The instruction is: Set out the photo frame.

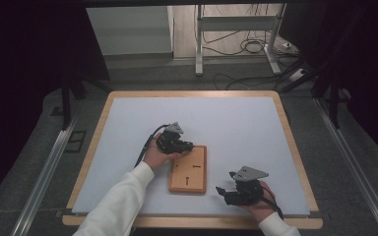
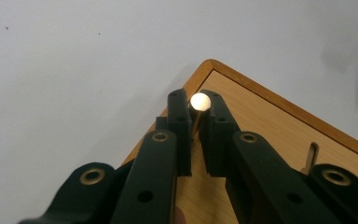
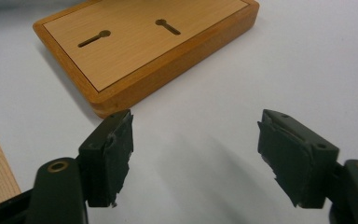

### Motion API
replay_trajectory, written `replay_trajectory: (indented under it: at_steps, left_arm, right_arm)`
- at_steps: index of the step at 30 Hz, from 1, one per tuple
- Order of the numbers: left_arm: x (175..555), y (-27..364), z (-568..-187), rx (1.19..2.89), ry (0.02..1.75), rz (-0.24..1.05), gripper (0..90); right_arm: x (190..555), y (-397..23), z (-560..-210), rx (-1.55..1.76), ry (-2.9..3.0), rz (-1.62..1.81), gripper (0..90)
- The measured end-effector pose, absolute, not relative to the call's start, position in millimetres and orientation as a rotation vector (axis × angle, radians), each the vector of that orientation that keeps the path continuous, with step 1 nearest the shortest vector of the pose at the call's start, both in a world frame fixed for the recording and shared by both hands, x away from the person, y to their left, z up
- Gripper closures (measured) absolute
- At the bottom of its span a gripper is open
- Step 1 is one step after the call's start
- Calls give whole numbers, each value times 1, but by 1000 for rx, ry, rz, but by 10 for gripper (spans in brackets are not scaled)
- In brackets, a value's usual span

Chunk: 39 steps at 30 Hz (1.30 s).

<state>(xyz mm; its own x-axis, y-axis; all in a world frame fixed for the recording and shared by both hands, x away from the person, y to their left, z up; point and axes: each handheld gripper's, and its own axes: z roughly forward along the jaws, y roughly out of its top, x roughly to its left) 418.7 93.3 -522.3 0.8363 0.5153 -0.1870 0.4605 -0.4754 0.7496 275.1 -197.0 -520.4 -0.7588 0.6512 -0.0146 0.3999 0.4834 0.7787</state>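
Left tool [image 2: 195, 122] pinches a small brass peg [image 2: 199, 103] between its tips, over the wooden board [image 1: 188, 169] corner, likely to seat it; right tool [image 3: 200, 158] waits spread beside the board on the desk [image 1: 236, 123]

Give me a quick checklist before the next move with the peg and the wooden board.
1. Left gripper shut on the brass peg: ok.
2. Peg held over the corner of the wooden board: ok.
3. Peg lined up with a keyhole slot: cannot tell.
4. Both slots free of anything: ok.
5. Right gripper open, holding nothing, clear of the board: ok.
6. Board lying flat on the white table top: ok.
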Motion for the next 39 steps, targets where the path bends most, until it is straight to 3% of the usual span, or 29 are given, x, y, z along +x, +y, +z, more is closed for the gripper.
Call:
replay_trajectory:
  at_steps: [16, 26, 39]
  left_arm:
    - [426, 94, -520, 2157, 736, 4, 826]
    - [435, 97, -520, 2147, 750, -78, 822]
    - [442, 98, -519, 2145, 773, -137, 821]
  right_arm:
    - [266, -180, -515, 786, 2405, 1057, 154]
    - [260, -146, -514, 639, 2404, 959, 105]
    - [264, -109, -527, 537, 2401, 836, 101]
